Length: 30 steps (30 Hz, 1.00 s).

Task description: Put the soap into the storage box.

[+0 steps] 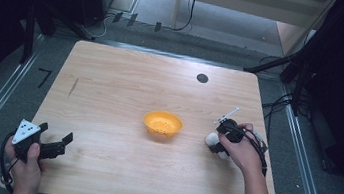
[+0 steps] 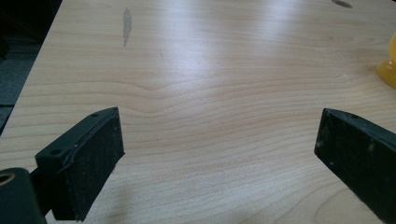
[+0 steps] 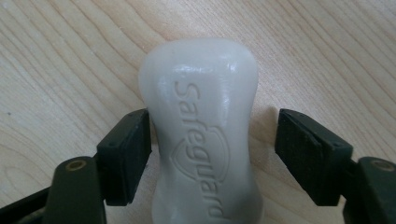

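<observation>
Soap bar (image 3: 201, 135) between half-open jaws, one seemingly touching

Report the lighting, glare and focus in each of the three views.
High view: the table is evenly lit, its surroundings dark, the image soft. Left gripper view: a pale sheen runs across the wood, and the yellow bowl at the edge is blurred. Right gripper view: the white soap bar is sharp, with soft highlights on its embossed lettering and faint shadows beside it.

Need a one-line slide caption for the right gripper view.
Right gripper straddles a white Safeguard soap bar lying on the wooden table; one pad touches it, the other stands clear.
</observation>
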Available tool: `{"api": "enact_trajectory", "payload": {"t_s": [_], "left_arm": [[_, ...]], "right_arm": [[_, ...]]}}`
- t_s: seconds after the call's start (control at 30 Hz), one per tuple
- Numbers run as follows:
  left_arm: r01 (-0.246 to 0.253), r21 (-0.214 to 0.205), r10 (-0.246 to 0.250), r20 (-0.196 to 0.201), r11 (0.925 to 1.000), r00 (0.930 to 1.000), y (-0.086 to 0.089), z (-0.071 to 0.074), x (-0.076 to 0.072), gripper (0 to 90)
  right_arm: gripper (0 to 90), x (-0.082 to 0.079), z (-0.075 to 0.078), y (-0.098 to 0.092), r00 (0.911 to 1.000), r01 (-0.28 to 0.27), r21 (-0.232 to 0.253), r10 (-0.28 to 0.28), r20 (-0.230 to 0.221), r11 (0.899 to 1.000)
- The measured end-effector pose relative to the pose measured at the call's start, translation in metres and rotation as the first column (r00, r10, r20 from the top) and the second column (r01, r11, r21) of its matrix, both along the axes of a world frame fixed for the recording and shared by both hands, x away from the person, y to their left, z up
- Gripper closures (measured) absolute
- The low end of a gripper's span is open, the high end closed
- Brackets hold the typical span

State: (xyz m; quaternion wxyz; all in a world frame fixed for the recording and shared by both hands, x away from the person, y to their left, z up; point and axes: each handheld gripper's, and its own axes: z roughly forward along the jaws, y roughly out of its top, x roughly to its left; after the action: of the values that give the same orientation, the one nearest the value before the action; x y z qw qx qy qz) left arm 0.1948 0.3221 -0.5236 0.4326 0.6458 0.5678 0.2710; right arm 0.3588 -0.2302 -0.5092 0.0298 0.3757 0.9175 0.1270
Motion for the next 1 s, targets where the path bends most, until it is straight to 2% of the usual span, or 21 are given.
{"api": "enact_trajectory", "payload": {"t_s": [0.13,0.23,0.3,0.57,0.6,1.0], "left_arm": [[0.0,0.0,0.0,0.0,1.0,1.0,-0.0001,0.0,0.0001,1.6],[0.0,-0.001,0.0,0.0,1.0,1.0,-0.0001,0.0,0.0001,1.6],[-0.001,-0.001,0.001,0.001,1.0,1.0,-0.0002,-0.0001,0.0001,1.6],[-0.002,-0.002,0.002,0.0,1.0,1.0,-0.0002,-0.0001,0.0001,1.6],[-0.001,-0.002,0.001,-0.001,1.0,1.0,0.0,-0.0001,0.0001,1.6],[-0.004,-0.003,0.004,-0.004,1.0,1.0,0.0002,-0.0001,0.0004,1.6]], "right_arm": [[32.3,0.0021,-0.0015,-0.0011,1.0,0.0,0.004,0.0,-0.009,1.0],[37.4,0.0026,-0.001,-0.0025,1.0,0.01,0.007,-0.01,-0.003,1.0],[38.7,0.0013,-0.001,-0.0014,0.9999,0.005,-0.01,-0.005,0.011,1.0],[44.2,-0.0016,-0.0005,-0.0009,0.9998,-0.009,-0.004,0.009,0.017,1.0],[48.4,-0.0028,0.0002,-0.0011,0.9996,-0.018,0.0,0.018,0.021,1.0],[49.8,-0.0039,0.0003,-0.0022,0.9995,-0.017,0.006,0.017,0.027,1.0]]}}
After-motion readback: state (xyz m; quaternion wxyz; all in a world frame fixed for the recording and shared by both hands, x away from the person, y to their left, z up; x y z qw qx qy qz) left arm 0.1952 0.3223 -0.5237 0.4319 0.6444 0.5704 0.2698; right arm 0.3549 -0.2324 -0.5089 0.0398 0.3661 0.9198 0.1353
